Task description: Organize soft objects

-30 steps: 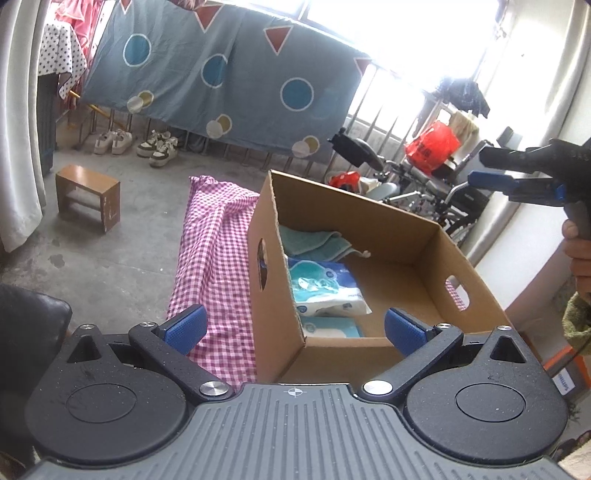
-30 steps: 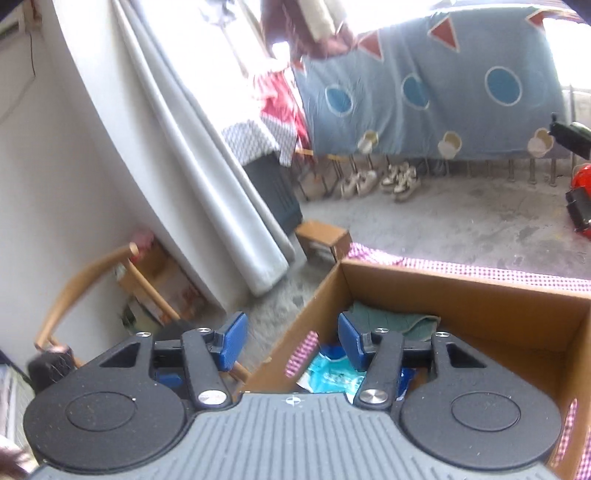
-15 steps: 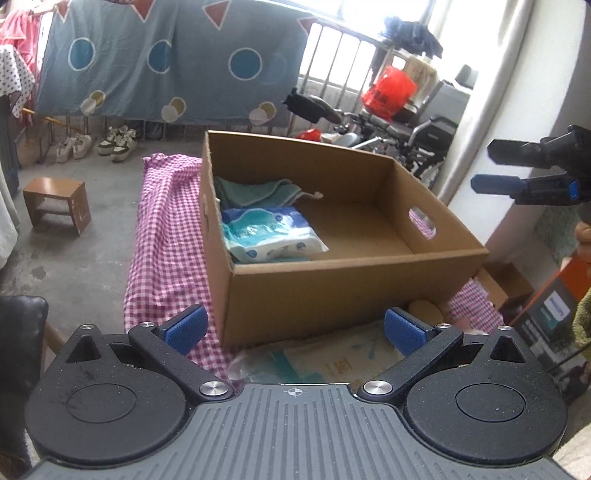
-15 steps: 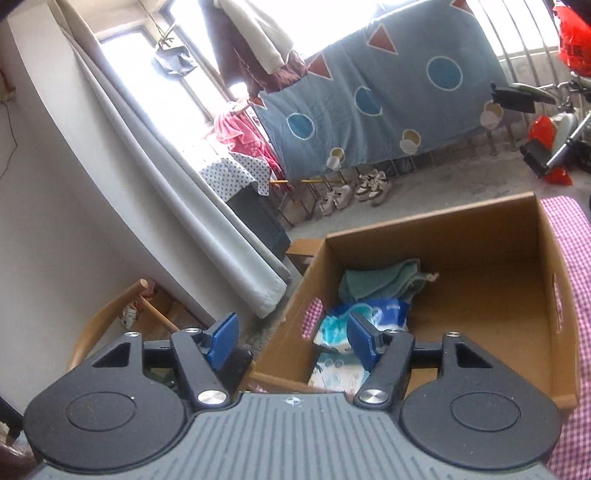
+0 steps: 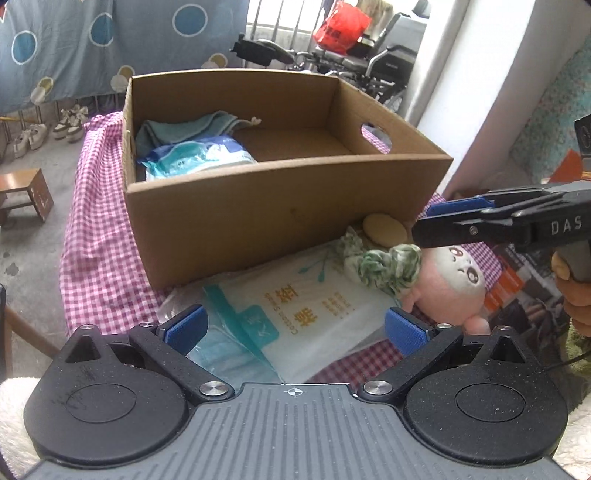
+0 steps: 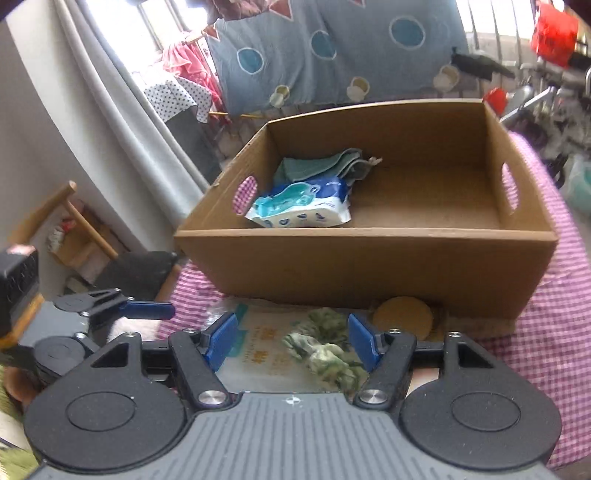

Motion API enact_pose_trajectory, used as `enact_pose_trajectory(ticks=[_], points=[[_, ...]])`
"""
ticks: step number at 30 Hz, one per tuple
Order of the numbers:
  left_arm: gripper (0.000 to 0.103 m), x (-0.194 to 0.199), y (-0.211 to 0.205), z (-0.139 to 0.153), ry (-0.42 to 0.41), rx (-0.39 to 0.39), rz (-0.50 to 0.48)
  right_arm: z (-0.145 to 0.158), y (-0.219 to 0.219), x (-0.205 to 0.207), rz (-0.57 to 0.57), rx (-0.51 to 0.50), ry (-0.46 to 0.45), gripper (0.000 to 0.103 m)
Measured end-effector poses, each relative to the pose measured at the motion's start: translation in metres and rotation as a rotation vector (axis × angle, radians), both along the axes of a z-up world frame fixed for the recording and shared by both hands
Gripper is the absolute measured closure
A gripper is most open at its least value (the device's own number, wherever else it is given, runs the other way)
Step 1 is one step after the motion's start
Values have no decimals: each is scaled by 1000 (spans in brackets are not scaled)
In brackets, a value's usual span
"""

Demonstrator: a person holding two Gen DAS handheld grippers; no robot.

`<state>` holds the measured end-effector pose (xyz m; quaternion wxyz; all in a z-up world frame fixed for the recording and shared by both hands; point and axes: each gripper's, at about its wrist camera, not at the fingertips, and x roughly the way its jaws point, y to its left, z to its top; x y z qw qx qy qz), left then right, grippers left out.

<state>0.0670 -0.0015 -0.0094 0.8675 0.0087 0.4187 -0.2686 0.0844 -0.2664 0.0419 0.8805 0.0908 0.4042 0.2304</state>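
Observation:
A cardboard box (image 5: 258,218) (image 6: 369,266) stands on a pink checked cloth (image 5: 96,229). Inside it lie a teal towel (image 5: 184,127) (image 6: 317,166) and a blue tissue pack (image 5: 195,157) (image 6: 303,206). In front of the box lie a white cotton-pad pack (image 5: 295,306) (image 6: 258,339), a green-white scrunchie (image 5: 384,264) (image 6: 325,354), a tan round puff (image 5: 384,229) (image 6: 402,317) and a pink plush face toy (image 5: 447,288). My left gripper (image 5: 295,328) is open above the white pack. My right gripper (image 6: 291,343) is open above the scrunchie; it also shows from the side in the left wrist view (image 5: 458,218).
A small wooden stool (image 5: 26,195) and shoes (image 5: 70,118) are on the floor at left. A wheelchair (image 5: 373,66) and a red bag (image 5: 340,27) stand behind the box. A grey curtain (image 6: 122,110) and wooden chair (image 6: 70,229) are at left.
Both grippers have drawn back and dropped from above the box to the items in front of it. The right gripper's jaws have spread wider.

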Motion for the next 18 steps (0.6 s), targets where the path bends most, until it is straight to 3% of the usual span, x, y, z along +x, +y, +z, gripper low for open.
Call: enact_pose_trajectory(ticks=[5, 9, 12, 13, 14, 18], points=[[1, -1, -7, -2, 4, 11, -9, -10, 13, -10, 27, -109, -44, 38], [1, -4, -8, -2, -2, 21, -3, -22, 36, -7, 79, -266, -73, 45], [1, -6, -7, -3, 1, 27, 7, -34, 46, 0, 120, -345, -61, 60], [1, -6, -7, -3, 1, 28, 11, -38, 47, 3, 126, -365, -50, 75], [1, -6, -6, -3, 2, 29, 15, -41, 47, 5, 132, -375, -43, 81], [1, -4, -3, -3, 7, 26, 29, -35, 36, 10, 115, -306, -34, 85]])
